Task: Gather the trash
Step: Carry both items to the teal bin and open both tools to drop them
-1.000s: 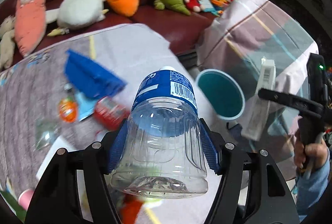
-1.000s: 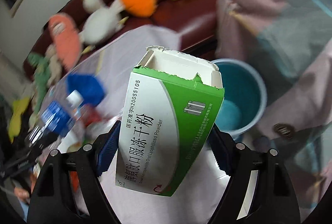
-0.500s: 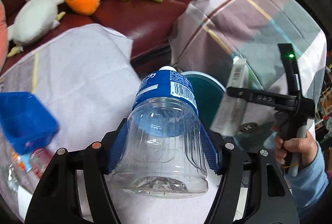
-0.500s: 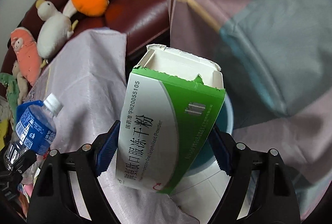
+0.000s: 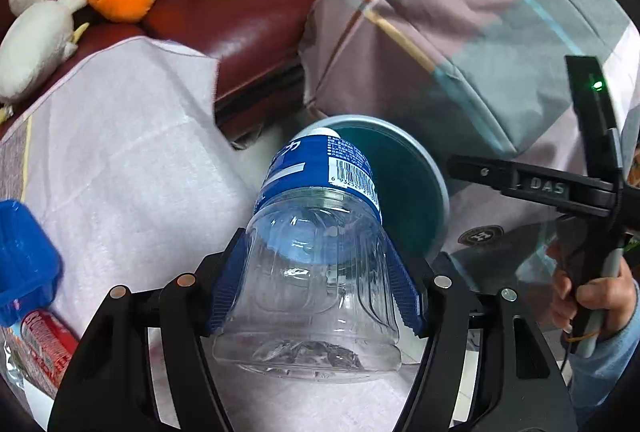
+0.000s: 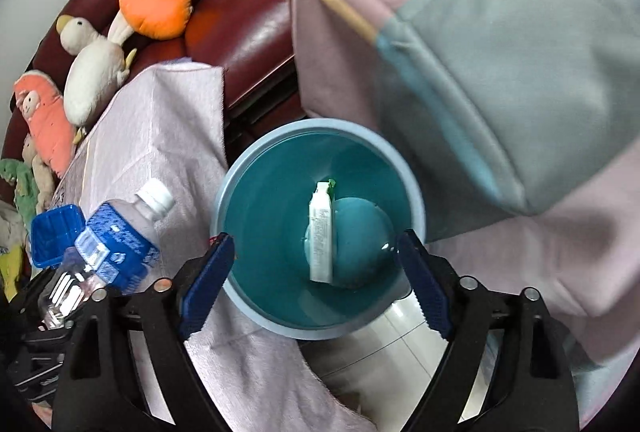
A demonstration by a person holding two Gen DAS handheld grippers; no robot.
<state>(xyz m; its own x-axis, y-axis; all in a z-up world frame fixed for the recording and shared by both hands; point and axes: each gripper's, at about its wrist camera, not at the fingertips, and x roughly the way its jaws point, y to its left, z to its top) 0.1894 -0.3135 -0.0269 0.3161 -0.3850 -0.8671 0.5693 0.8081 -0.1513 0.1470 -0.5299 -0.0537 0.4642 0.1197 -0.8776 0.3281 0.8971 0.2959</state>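
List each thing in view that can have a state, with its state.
Bottle: empty, capped, clamped in the left gripper.
Right gripper: jaws have just been opening, nothing between them, over the bin.
Box: lying inside the bin.
Bin: lidless, upright, holding only the box.
Blue tub: upright on the cloth.

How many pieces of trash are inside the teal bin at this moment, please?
1: the green-and-white box lies in the teal bin. The plastic bottle is outside it, clamped in the left gripper. The right gripper above the bin is open.
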